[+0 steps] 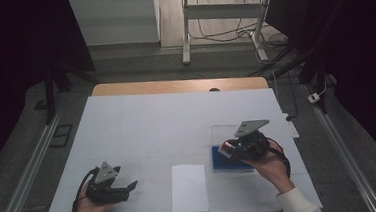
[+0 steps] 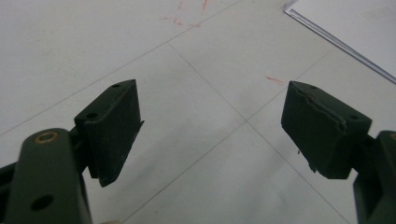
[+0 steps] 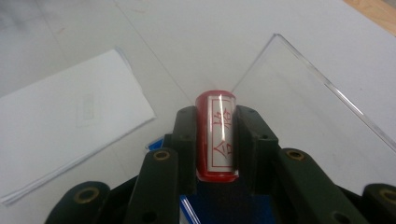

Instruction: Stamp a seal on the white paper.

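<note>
The right gripper (image 3: 215,140) had its two black jaws clamped on a small red stamp (image 3: 216,135), a stubby cylinder with a white label bearing red characters on its side; the pads pressed it from both flanks, and it lay lengthwise between them, its far end just clear of the jaw tips; in the high view that gripper (image 1: 227,148) was held in the person's right hand (image 1: 270,168), raised over a blue ink pad (image 1: 230,162) near the right side of the table (image 1: 142,124); whether the stamp touched the pad could not be told; a clear lid (image 3: 303,102) stood tilted up just behind the pad, its edge catching light in the right gripper view; a white sheet of paper (image 1: 188,187) lay flat near the front edge of the table, just left of the pad and apart from it; the same sheet (image 3: 65,121) showed at the left in the right gripper view.

The left gripper (image 2: 210,135) had its jaws spread wide with nothing between them, over bare table marked with thin lines and faint red smudges; in the high view it (image 1: 126,189) sat low near the front left, in the left hand (image 1: 90,210), well apart from the paper.
</note>
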The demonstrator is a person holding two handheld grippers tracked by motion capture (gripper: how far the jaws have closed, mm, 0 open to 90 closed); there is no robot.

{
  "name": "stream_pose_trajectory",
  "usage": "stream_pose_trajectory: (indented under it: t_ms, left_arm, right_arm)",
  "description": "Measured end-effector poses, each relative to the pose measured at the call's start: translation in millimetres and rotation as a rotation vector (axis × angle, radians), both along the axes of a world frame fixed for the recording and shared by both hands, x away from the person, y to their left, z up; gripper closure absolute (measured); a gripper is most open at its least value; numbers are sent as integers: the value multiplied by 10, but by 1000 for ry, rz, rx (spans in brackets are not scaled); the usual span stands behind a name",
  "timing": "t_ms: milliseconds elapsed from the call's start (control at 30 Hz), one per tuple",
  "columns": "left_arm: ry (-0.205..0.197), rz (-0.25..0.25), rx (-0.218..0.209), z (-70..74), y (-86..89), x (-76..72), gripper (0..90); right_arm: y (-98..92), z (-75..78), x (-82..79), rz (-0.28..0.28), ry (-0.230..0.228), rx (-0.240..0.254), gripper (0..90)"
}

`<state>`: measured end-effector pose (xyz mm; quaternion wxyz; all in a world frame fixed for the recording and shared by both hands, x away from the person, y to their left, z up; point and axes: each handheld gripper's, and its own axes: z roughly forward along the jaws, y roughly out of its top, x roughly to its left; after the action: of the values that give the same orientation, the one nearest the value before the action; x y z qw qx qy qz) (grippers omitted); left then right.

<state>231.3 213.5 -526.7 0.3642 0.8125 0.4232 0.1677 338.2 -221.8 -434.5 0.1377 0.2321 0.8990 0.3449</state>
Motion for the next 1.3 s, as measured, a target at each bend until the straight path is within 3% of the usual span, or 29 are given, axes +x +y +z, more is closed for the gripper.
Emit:
stream_pose_trajectory:
  t_ms: [200, 767, 1033, 1300]
  left_arm:
    - [2, -4, 2, -5, -12, 11, 200]
    - [-4, -4, -1, 7, -10, 0, 200]
    - [-5, -4, 0, 2, -8, 0, 200]
    - [-2, -6, 2, -2, -11, 0, 200]
  right_arm:
    - [49, 0, -32, 31, 12, 41, 701]
    - [400, 8, -227, 150, 32, 62, 701]
    - [603, -57, -316, 211, 38, 34, 701]
    - [691, -113, -349, 234, 50, 15, 701]
